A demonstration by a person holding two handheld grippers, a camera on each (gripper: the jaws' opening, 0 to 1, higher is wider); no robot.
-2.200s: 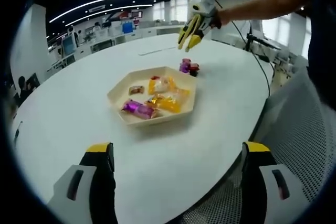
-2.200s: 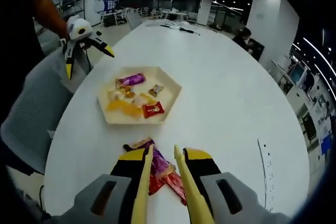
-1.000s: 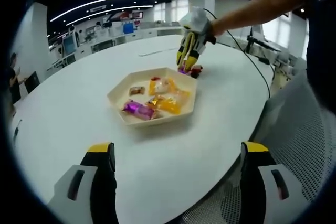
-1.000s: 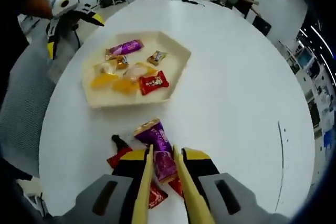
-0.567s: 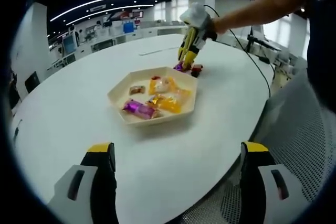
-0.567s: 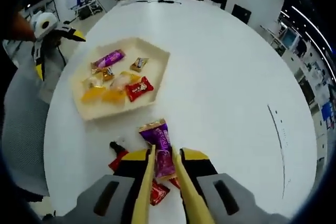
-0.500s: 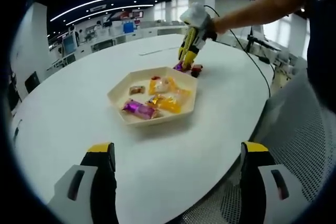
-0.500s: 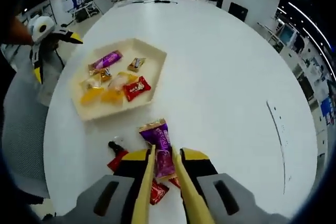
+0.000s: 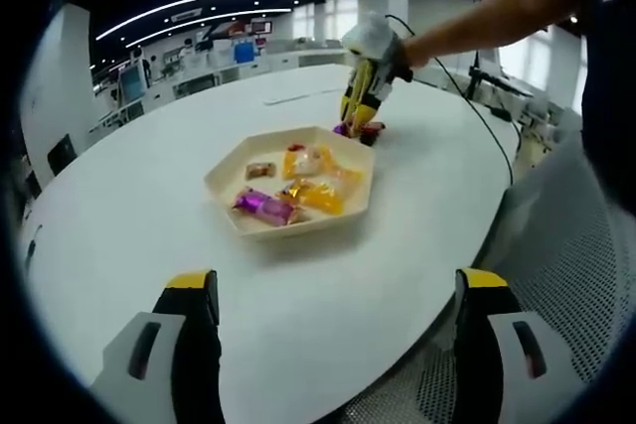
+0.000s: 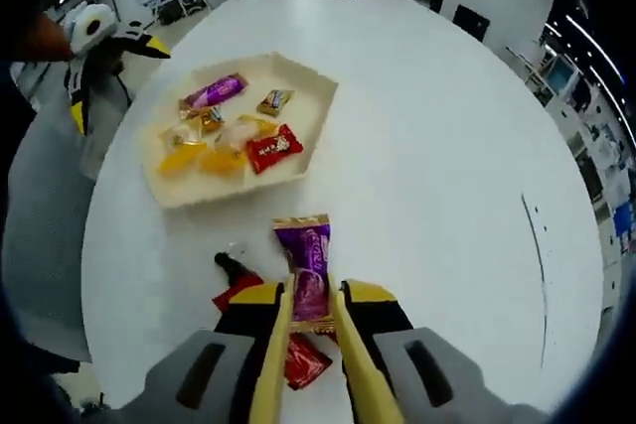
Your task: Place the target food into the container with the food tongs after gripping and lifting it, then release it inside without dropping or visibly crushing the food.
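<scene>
Pinching glossy purple wrapper point(image 10: 310, 270), right hand-held gripper point(image 10: 308, 317) nearly closed; left hand-held gripper point(image 9: 333, 290) wide apart, empty; hexagonal tray point(image 10: 316, 133).

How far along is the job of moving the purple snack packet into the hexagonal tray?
Done: the right tool has closed its tongs on the purple snack packet, and several wrapped snacks already lie in the hexagonal tray. In hand: the packet is held short of the tray. Left: carry it over the tray and release it inside. The left tool is open, near the table edge.
</scene>
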